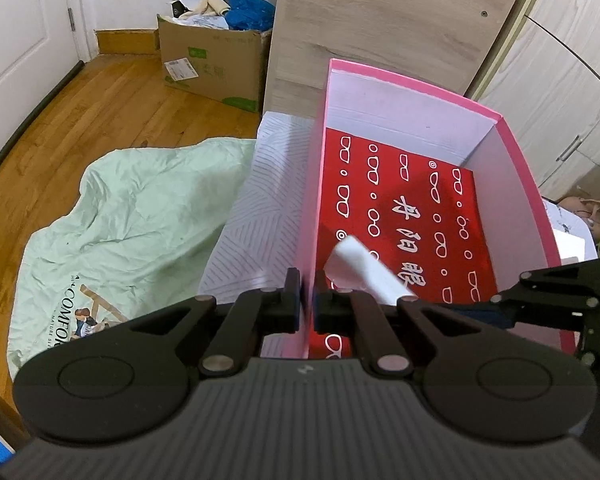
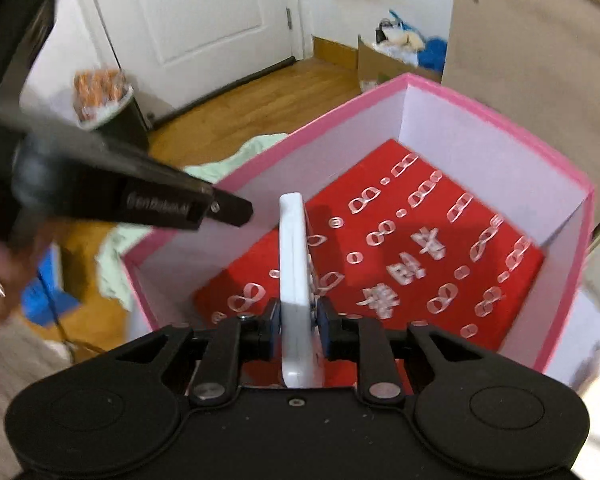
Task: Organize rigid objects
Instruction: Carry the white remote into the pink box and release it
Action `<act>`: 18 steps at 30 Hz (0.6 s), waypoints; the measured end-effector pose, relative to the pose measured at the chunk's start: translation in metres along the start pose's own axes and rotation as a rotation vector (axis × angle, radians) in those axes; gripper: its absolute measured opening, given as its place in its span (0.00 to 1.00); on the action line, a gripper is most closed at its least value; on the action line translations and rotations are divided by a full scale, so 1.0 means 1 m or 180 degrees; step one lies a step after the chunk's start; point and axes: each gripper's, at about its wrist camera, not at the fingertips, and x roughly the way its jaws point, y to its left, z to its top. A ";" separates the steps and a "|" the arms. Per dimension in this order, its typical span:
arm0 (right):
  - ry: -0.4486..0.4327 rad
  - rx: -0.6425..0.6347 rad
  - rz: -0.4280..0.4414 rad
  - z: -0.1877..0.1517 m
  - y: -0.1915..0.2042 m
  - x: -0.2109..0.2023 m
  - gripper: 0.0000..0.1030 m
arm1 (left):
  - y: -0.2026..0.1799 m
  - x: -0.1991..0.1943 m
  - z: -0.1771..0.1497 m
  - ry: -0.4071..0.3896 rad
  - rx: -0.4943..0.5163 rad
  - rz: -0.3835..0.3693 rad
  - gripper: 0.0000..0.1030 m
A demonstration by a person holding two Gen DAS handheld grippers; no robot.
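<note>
A lived-in bedroom at home — warm wooden floorboards [image 1: 112, 92], a white panelled door [image 2: 204, 12] with a draught strip along its foot, pale wardrobe doors [image 1: 560, 92] with metal handles. A mint-green quilt [image 1: 128, 216] spills onto the floor, and in the corner sits a cardboard box [image 1: 216, 64] stuffed with blue bags and odds — ordinary household clutter.

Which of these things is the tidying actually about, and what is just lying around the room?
In use:
- pink box
- white flat object
- left gripper, clamped on the box wall
- right gripper

Lying about:
- green sheet
- cardboard box
- white door
</note>
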 end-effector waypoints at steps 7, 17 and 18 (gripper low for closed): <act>-0.0050 -0.0667 -0.0733 -0.005 0.025 0.009 0.19 | 0.002 0.000 0.000 0.0011 -0.0019 -0.0051 0.05; 0.0024 0.0350 0.0187 0.009 -0.021 -0.007 0.49 | 0.007 -0.001 0.000 0.0010 -0.0063 -0.0113 0.06; 0.0023 0.0485 0.0183 0.010 -0.026 -0.006 0.49 | 0.007 -0.001 0.000 0.0009 -0.0060 -0.0115 0.06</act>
